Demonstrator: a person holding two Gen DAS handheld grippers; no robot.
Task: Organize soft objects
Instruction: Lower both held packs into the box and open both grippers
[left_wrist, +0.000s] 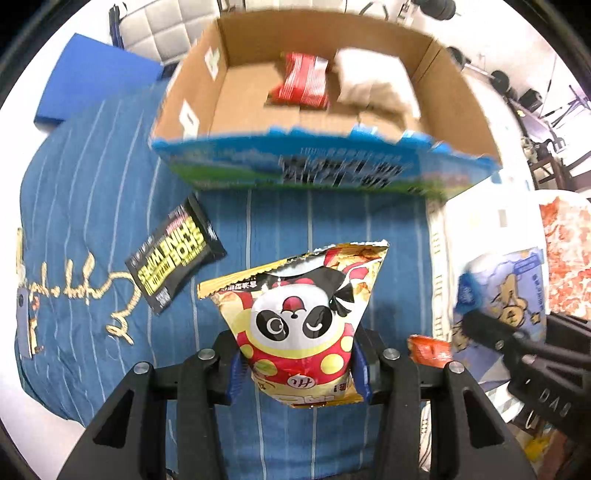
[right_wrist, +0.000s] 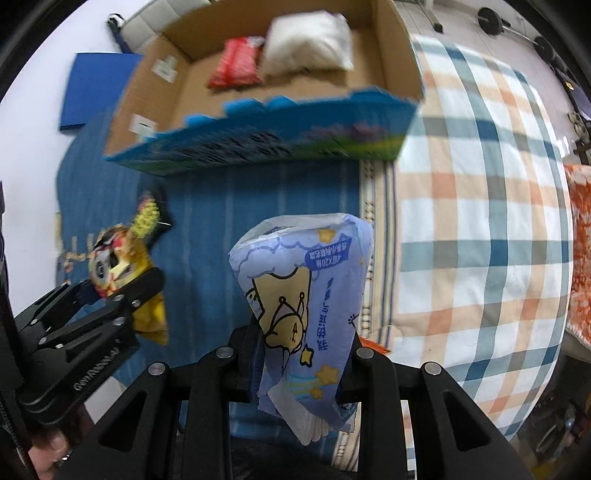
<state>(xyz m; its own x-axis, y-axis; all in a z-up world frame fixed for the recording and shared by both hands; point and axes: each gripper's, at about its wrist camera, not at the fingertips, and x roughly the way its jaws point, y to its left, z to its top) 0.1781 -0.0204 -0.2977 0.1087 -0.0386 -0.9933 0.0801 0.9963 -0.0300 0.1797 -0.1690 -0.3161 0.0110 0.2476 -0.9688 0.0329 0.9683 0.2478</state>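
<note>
Surface: we worked over a blue bedspread (left_wrist: 295, 229), with the cardboard box (left_wrist: 458, 110) ahead.
Left gripper (left_wrist: 301, 365): clamped on the snack bag (left_wrist: 303, 314); we judged it light and crushable.
Right gripper (right_wrist: 303, 363): clamped on the tissue pack (right_wrist: 303, 295); we judged it soft and slippery.

Black packet (left_wrist: 175, 254) on the blue cloth (left_wrist: 92, 221), near its left edge: "SHOE SHINE WIPES", upside down. Left gripper (right_wrist: 107, 295) body reads roughly "GenRobot.AI", blurred. Box (left_wrist: 332, 173) front and tissue pack (right_wrist: 303, 295) print: unreadable.

Two packets (left_wrist: 303, 82) lie in the box (left_wrist: 325, 168) (wipes pack (left_wrist: 175, 254) before it, left).
</note>
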